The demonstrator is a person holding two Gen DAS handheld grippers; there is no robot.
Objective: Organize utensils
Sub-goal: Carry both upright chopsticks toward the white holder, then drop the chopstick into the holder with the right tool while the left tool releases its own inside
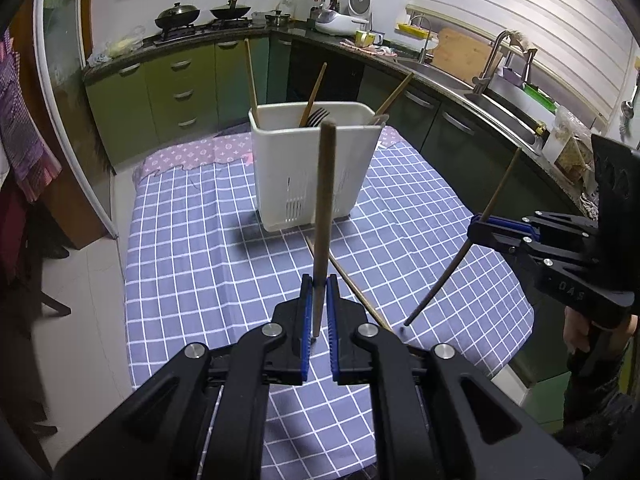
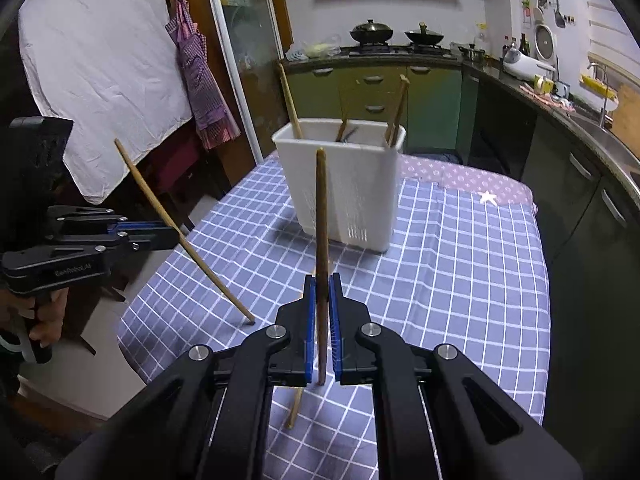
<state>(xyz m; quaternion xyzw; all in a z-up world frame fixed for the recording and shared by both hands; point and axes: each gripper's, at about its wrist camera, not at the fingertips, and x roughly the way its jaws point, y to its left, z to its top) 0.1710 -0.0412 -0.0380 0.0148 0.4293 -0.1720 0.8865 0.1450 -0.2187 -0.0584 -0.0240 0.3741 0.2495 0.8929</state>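
A white utensil holder stands on the checked tablecloth, with several wooden chopsticks and a dark fork inside. My left gripper is shut on a light wooden chopstick, lifted off the table in front of the holder. My right gripper is shut on a darker chopstick, also raised and tilted. One more chopstick lies flat on the cloth between and below the grippers.
Green kitchen cabinets and a counter with woks run behind the table. A sink and tap lie to the right. An apron hangs by a glass door at the left. A hand grips the left tool's handle.
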